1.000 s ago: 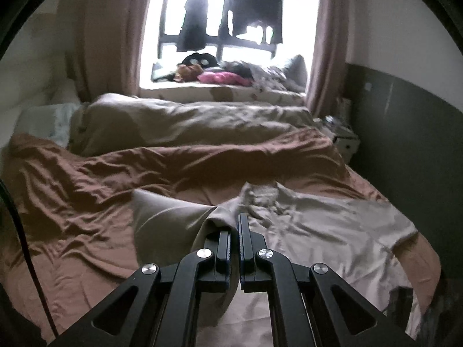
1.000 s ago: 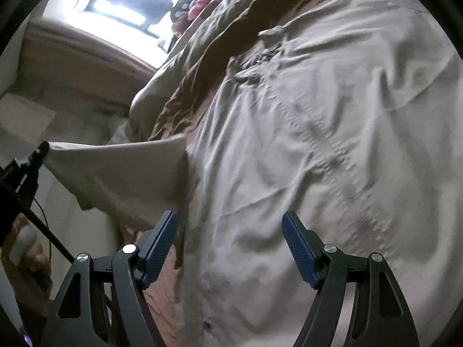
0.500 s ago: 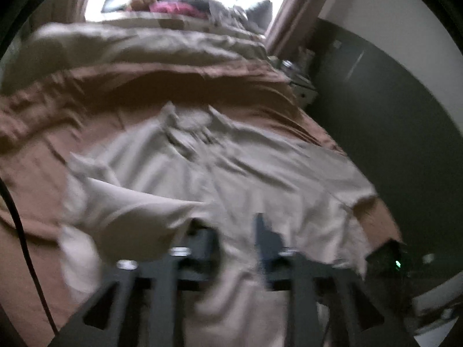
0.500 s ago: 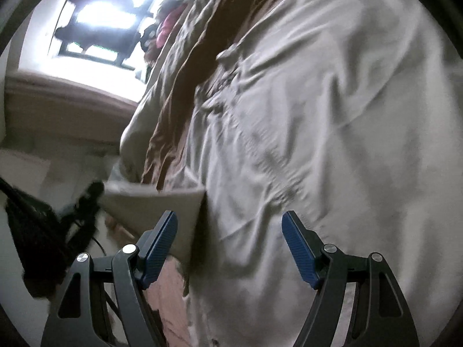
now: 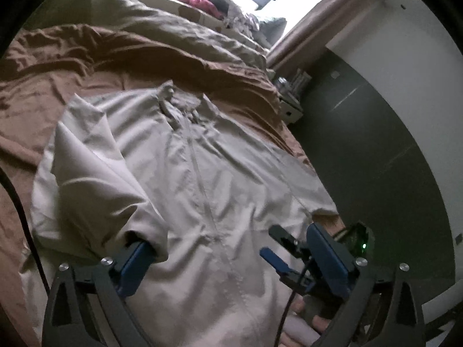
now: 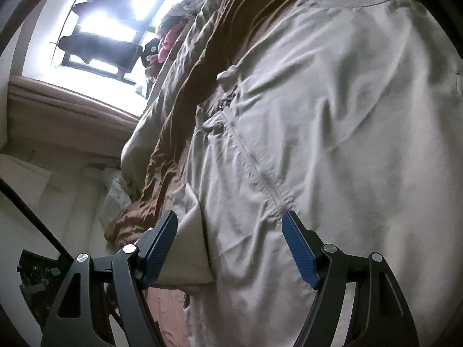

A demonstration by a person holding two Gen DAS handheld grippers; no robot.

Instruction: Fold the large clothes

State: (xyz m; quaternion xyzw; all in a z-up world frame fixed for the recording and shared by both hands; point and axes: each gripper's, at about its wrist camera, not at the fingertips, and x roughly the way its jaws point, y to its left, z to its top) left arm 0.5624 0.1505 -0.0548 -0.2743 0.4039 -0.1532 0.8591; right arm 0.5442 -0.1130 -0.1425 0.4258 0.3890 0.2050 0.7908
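Note:
A large beige zip-front jacket (image 5: 208, 173) lies spread on the brown bedsheet (image 5: 34, 92), collar toward the window. Its left sleeve (image 5: 95, 185) is folded over the body, the cuff draped over the left finger of my left gripper (image 5: 231, 260), which is open. The right gripper shows in the left wrist view (image 5: 286, 254) at the jacket's lower right, in a hand. In the right wrist view the right gripper (image 6: 228, 248) is open low over the jacket (image 6: 332, 144), near the zipper seam, with the folded sleeve (image 6: 185, 248) beside its left finger.
A beige duvet (image 5: 162, 29) lies bunched across the far bed. Clothes are piled on the windowsill (image 5: 199, 0). A dark wall (image 5: 376, 144) runs along the bed's right side, with a small nightstand (image 5: 289, 101). A black cable (image 5: 20, 202) hangs at left.
My left gripper has opened and let go of the sleeve, which now lies folded over the jacket body. The left view tilted down and right. The right gripper stayed open.

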